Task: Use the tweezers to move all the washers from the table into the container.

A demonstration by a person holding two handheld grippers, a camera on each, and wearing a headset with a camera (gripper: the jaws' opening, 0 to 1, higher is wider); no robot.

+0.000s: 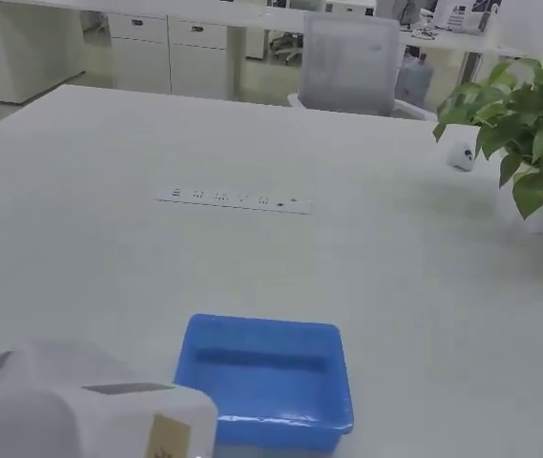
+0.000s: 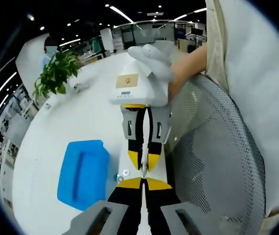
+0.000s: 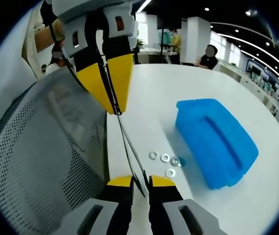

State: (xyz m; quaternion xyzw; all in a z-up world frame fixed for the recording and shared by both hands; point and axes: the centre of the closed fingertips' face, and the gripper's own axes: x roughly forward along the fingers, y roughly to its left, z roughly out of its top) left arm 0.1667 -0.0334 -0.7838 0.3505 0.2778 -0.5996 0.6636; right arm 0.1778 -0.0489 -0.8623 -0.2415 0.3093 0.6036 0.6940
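Washers (image 3: 164,158) in a small cluster, flat on the white table (image 3: 149,93), just beside the near end of the blue container (image 3: 214,139): that's the right gripper view. Right gripper (image 3: 140,183) at the bottom, jaws pinched on the tweezers (image 3: 127,147). Left gripper (image 3: 114,108) at the top, yellow jaws clamped on the other end, so the tweezers bridge the two, with a mesh chair back (image 3: 46,161) alongside. Over to the left gripper view: same pair tip to tip, tweezers between them, washers lying between the container and the jaws. Head view: container open side up on the table, a gripper's white casing (image 1: 90,412) lower left, power strip (image 1: 233,198) beyond, leafy plant (image 1: 529,119) at right.
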